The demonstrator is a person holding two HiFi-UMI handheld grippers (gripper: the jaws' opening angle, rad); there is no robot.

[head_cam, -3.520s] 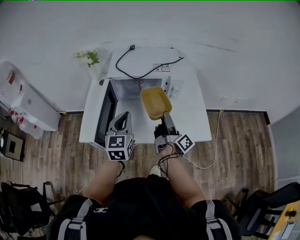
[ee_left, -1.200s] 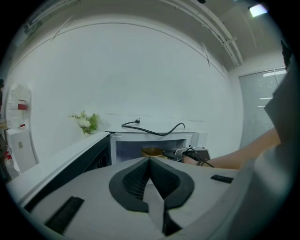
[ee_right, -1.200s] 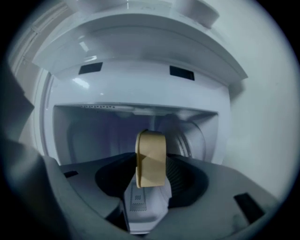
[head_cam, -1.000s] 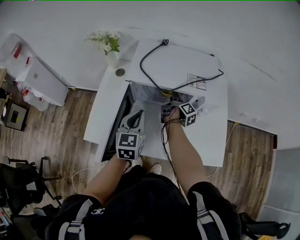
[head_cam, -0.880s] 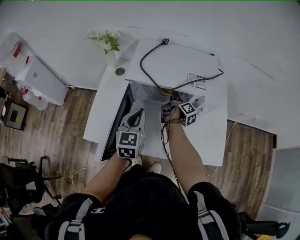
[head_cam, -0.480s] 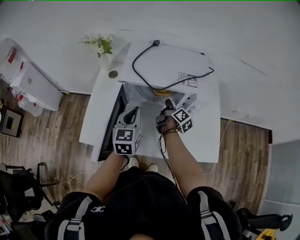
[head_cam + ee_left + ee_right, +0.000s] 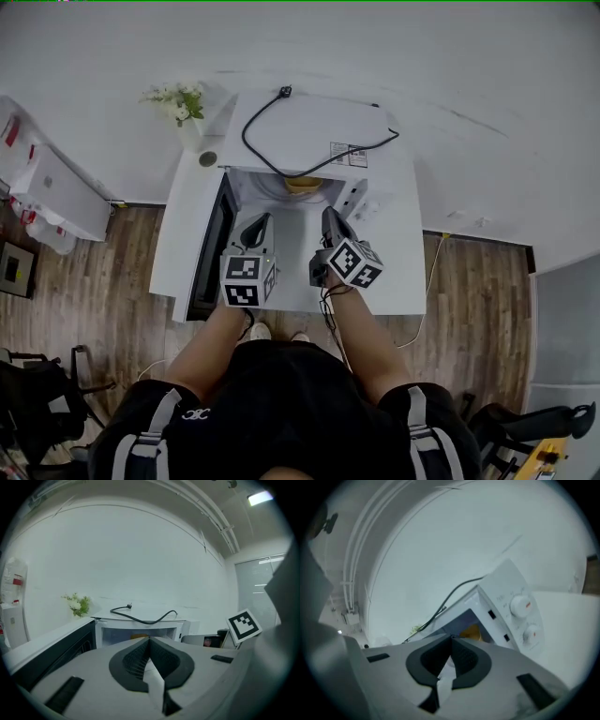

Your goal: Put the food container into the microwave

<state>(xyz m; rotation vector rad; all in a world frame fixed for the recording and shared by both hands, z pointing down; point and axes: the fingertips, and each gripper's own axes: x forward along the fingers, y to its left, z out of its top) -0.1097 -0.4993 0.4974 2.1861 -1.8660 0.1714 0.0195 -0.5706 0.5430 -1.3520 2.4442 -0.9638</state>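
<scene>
The yellow food container (image 7: 302, 184) sits inside the white microwave (image 7: 319, 131), just within its open front. It shows as a yellow patch in the cavity in the left gripper view (image 7: 139, 636) and in the right gripper view (image 7: 471, 631). The dark microwave door (image 7: 212, 246) is swung open to the left. My right gripper (image 7: 328, 214) (image 7: 451, 639) is in front of the opening, shut and empty, clear of the container. My left gripper (image 7: 255, 222) (image 7: 149, 640) hangs beside it near the door, jaws shut on nothing.
The microwave stands on a white table (image 7: 398, 272). A black power cable (image 7: 281, 141) lies loose on the microwave's top. A vase of flowers (image 7: 178, 103) is at the table's back left corner. Control knobs (image 7: 520, 605) are right of the cavity. A white cabinet (image 7: 47, 192) stands at left.
My right gripper carried the container into the microwave, let it go and drew back out, now shut. The left gripper stayed shut near the open door.
</scene>
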